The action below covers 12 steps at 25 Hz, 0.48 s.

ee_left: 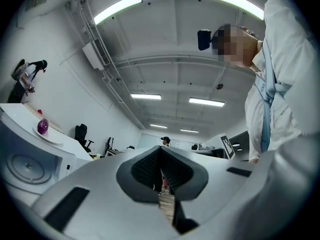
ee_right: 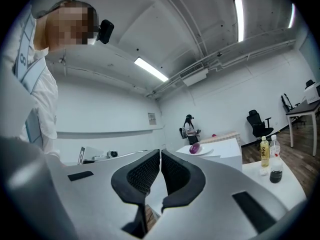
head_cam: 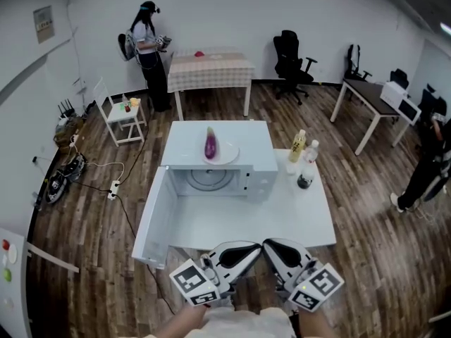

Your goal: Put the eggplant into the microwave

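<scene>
Since the eggplant lies on a plate atop the microwave, whose door hangs open, we judge ourselves only at the approach. Our left gripper and right gripper hover by the table edge, jaws pressed together, empty. Next, one must spread and reach the eggplant.
</scene>
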Each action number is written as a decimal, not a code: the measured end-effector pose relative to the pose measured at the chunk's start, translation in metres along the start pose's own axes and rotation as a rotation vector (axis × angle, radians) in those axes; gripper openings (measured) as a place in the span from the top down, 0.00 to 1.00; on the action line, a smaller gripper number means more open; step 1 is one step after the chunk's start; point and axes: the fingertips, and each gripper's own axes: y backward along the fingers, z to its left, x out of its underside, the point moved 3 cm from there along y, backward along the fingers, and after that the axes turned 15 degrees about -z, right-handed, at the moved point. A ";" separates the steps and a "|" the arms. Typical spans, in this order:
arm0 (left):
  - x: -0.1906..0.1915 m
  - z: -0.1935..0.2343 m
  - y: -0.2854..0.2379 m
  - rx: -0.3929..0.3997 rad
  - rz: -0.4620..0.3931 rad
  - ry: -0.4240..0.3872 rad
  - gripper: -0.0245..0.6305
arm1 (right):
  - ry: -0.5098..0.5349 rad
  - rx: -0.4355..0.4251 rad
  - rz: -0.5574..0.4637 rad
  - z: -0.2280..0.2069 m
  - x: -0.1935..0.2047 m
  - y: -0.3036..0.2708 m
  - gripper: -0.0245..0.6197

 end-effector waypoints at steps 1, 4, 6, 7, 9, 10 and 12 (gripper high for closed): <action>-0.004 0.009 -0.001 -0.005 -0.004 -0.004 0.96 | -0.001 -0.008 -0.002 -0.004 0.000 -0.010 0.91; -0.017 0.033 -0.003 -0.019 -0.012 -0.015 0.96 | -0.008 -0.032 -0.005 -0.012 0.001 -0.037 0.91; -0.022 0.046 -0.003 -0.026 -0.021 -0.024 0.96 | -0.015 -0.050 -0.010 -0.016 0.003 -0.051 0.91; -0.024 0.053 -0.003 -0.028 -0.025 -0.030 0.96 | -0.016 -0.056 -0.013 -0.019 0.005 -0.057 0.91; -0.025 0.067 -0.002 -0.039 -0.025 -0.038 0.96 | -0.020 -0.061 -0.010 -0.026 0.010 -0.069 0.91; -0.023 0.073 -0.001 -0.049 -0.023 -0.039 0.96 | -0.025 -0.064 -0.005 -0.030 0.013 -0.073 0.91; -0.022 0.083 0.001 -0.073 -0.026 -0.042 0.96 | -0.037 -0.078 0.006 -0.036 0.020 -0.081 0.91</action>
